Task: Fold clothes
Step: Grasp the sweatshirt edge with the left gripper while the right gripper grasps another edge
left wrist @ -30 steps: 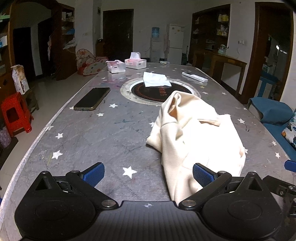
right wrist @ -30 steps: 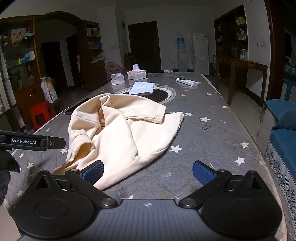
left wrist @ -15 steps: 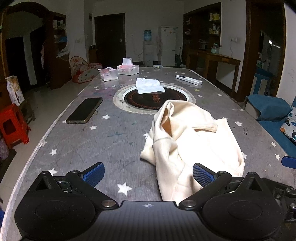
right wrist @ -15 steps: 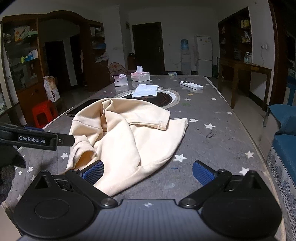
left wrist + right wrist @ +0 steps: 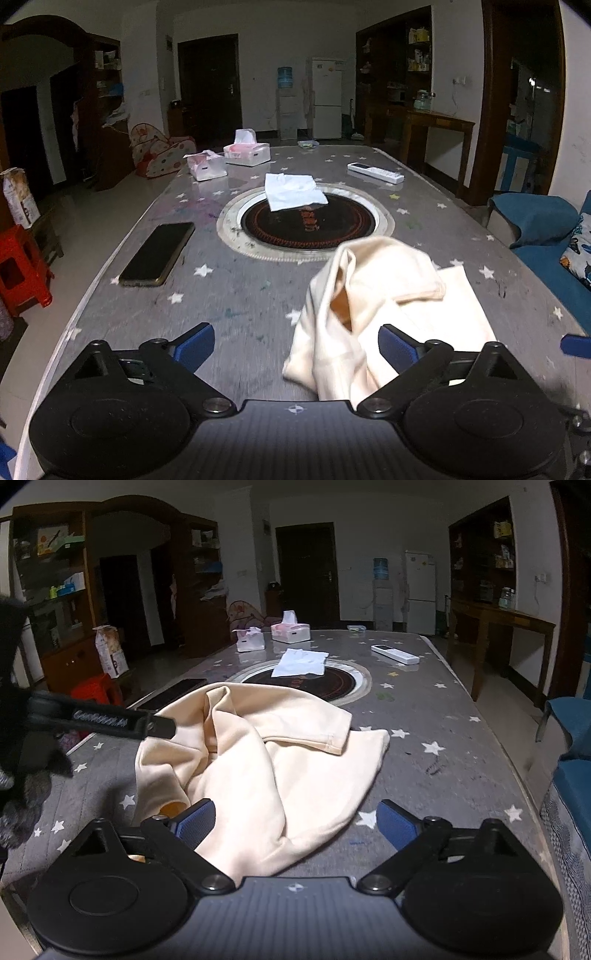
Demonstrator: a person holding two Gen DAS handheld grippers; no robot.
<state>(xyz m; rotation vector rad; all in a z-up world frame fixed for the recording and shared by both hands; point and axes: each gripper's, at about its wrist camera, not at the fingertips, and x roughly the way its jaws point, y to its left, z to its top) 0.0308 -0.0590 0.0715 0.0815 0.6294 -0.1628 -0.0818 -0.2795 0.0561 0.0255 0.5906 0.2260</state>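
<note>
A cream garment (image 5: 384, 306) lies crumpled on the grey star-patterned table (image 5: 229, 295), near its front edge. It also shows in the right wrist view (image 5: 258, 768), with one sleeve folded across the top. My left gripper (image 5: 295, 345) is open and empty, just left of and in front of the garment. My right gripper (image 5: 295, 823) is open and empty, just above the garment's near edge. The left gripper's body (image 5: 110, 720) shows at the left of the right wrist view.
A black phone (image 5: 159, 253) lies at the table's left. A round inset burner (image 5: 306, 221) with a white cloth (image 5: 293, 190) on it is mid-table. Two tissue boxes (image 5: 245, 151) and a remote (image 5: 375, 172) are at the far end. A blue sofa (image 5: 546, 240) stands right.
Both grippers have pulled back and risen a little, so the garment sits farther away in both views. The garment has not moved. Both grippers stay open.
</note>
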